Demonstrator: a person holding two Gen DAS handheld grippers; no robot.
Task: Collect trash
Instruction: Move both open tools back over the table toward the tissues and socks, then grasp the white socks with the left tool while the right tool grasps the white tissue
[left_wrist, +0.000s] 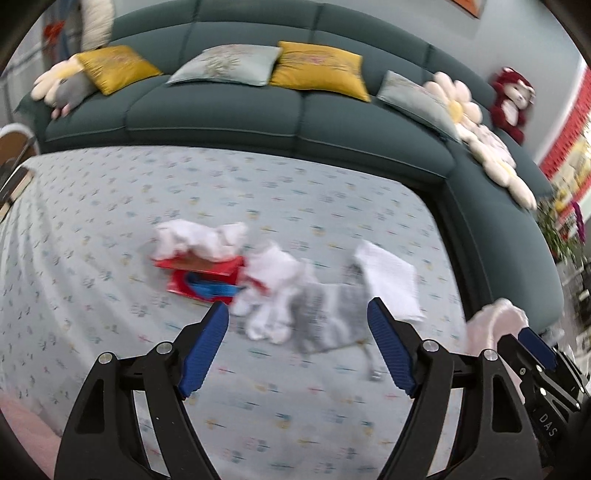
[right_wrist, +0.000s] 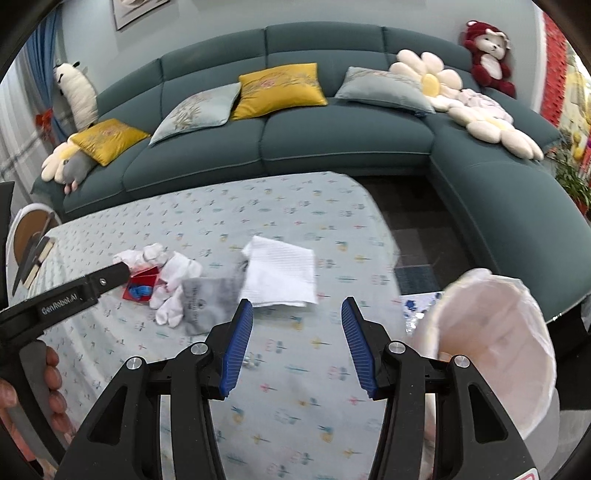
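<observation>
Trash sits mid-worktop (right_wrist: 332, 369): crumpled tissues (left_wrist: 199, 238) on a red packet (left_wrist: 201, 282), more white wads (left_wrist: 273, 295), a grey pouch (left_wrist: 328, 321) and a folded white cloth (right_wrist: 280, 275), all touching or overlapping. Left gripper (left_wrist: 297, 343) hangs spread wide above the pouch, nothing between its blue pads (left_wrist: 205, 347). Right gripper (right_wrist: 297, 343) is half spread, empty, over bare cloth near the pile. A lined bin (right_wrist: 491, 350) stands just right of it. Sofa (right_wrist: 332, 140) lies behind.

Tissues (right_wrist: 162, 258) on table (right_wrist: 295, 206), before sofa (right_wrist: 347, 136)
</observation>
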